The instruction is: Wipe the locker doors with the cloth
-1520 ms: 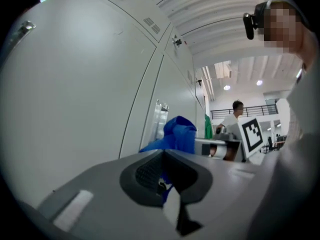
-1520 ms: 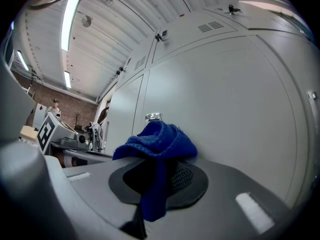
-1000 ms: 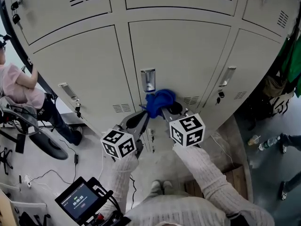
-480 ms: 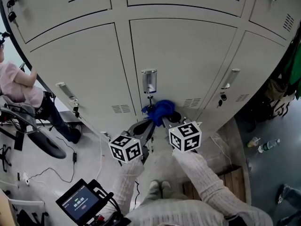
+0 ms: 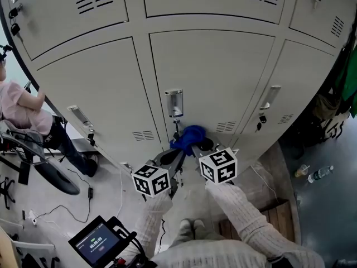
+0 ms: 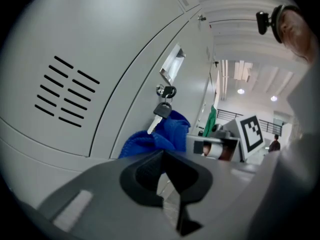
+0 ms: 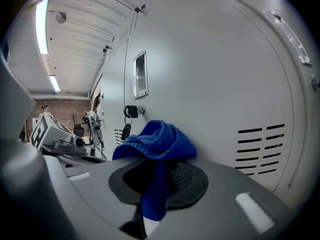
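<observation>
1. the right gripper (image 5: 195,145) is squeezed tight on the blue cloth (image 5: 188,136), which rests low against the middle locker door (image 5: 217,77), just beside the key (image 5: 176,133)
2. the left gripper (image 5: 176,153) is squeezed closed with nothing in it
3. to wipe well, i think: press the cloth flat, slide it in long lines, and go round the key so it does not snag
4. count: one cloth, two grippers, three doors in this row, bits of three more above

- From the head, looking steeply down at the key (image 5: 177,130), staying well back from it.
- From the left gripper (image 6: 164,156), facing the key closely from below-left.
- From the right gripper (image 7: 157,168), facing it closely from below-right.
- Sharing the key and the cloth (image 5: 189,137) across all three.
</observation>
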`<state>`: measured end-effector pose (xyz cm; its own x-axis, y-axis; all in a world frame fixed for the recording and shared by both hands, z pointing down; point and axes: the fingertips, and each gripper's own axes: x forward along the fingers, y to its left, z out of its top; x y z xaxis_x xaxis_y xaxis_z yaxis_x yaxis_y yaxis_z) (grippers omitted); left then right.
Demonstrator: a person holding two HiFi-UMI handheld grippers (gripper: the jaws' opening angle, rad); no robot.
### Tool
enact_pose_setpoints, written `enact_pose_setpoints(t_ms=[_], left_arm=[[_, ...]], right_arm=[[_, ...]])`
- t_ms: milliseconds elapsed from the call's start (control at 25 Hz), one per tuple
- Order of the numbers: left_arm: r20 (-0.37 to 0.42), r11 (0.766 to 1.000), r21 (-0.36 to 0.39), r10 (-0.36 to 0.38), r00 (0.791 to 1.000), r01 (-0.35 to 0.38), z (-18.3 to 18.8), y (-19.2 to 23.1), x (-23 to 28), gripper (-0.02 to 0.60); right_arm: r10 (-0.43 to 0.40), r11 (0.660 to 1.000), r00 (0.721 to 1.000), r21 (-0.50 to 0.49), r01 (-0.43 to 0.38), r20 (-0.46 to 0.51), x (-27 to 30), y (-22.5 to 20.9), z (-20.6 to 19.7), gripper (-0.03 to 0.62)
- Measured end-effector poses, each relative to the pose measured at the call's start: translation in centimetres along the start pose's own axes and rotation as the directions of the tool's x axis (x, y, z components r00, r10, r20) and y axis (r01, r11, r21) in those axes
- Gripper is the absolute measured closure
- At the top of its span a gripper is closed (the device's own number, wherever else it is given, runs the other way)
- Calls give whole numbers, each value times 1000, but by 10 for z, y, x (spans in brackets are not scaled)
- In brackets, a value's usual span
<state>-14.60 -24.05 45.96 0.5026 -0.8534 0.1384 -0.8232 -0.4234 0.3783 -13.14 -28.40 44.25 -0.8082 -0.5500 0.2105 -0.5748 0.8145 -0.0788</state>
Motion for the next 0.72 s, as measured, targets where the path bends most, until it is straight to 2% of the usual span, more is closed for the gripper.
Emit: enact_pose_setpoints(t_ms=[160,320,520,720], left_arm=[[5,1000,18,-24,1000,24,6,-16,4,575],[18,994,82,-74,997,72,24,-45,10,575],[112,971,207,-144,983,119,85,-92,10,575],[223,928,363,-172,960,82,161,-125,1,575]], right_arm=[[5,1000,1000,-22,-5,-13,-12,-4,8,546],[-16,998,1000,-56,17,25,-35,-14,34,546],[-31,992,982,-114,53,185,-72,-18,108,546],[-9,969,929,-226,100,371,-99,-10,195,546]])
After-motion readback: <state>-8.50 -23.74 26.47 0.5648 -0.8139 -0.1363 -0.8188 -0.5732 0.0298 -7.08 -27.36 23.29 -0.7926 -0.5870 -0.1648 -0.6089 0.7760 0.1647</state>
